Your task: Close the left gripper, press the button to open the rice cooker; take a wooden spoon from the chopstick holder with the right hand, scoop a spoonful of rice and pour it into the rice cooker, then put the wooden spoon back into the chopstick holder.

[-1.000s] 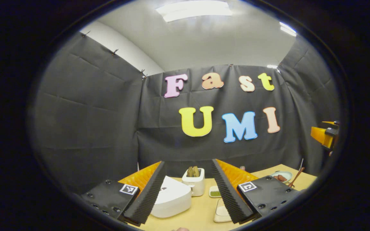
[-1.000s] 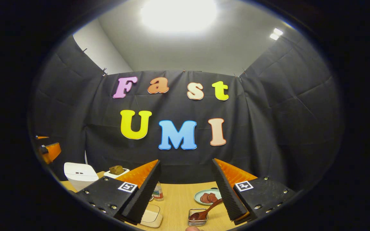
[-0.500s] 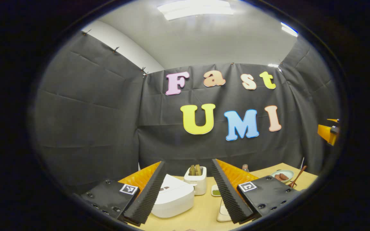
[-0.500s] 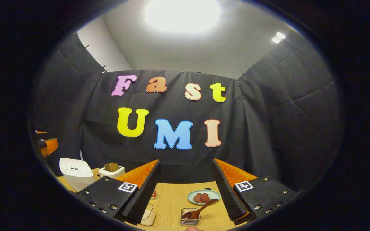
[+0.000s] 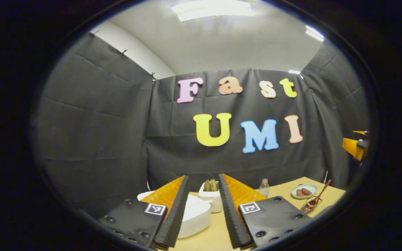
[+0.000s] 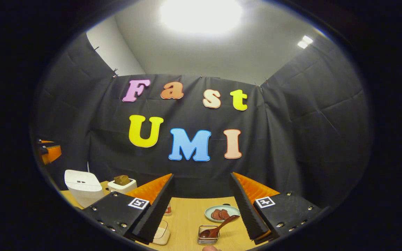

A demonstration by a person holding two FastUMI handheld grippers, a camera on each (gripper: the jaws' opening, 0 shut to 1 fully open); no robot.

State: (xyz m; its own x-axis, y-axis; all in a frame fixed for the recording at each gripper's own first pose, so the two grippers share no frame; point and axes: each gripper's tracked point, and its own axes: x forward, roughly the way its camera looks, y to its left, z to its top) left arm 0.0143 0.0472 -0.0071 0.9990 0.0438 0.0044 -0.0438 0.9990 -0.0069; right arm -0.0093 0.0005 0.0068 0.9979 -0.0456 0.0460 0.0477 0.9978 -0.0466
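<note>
Your left gripper (image 5: 202,205), jaws partly closed and empty, has one rice cooker (image 5: 195,214) just ahead. Your right gripper (image 6: 201,205) (jaws wide, empty) frames one wooden spoon (image 6: 218,228) in one chopstick holder (image 6: 208,237), before one plate (image 6: 222,213).

On your worktop (image 6: 190,216) — a toaster (image 6: 121,184) holding bread, a plate (image 6: 222,213) of reddish pieces, a small bottle (image 5: 264,187).

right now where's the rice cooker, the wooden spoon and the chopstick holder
rice cooker (image 5: 197,216): left gripper view, its white lid.
wooden spoon (image 6: 222,226): right gripper view, mid-handle.
chopstick holder (image 6: 208,240): right gripper view, its front wall.
</note>
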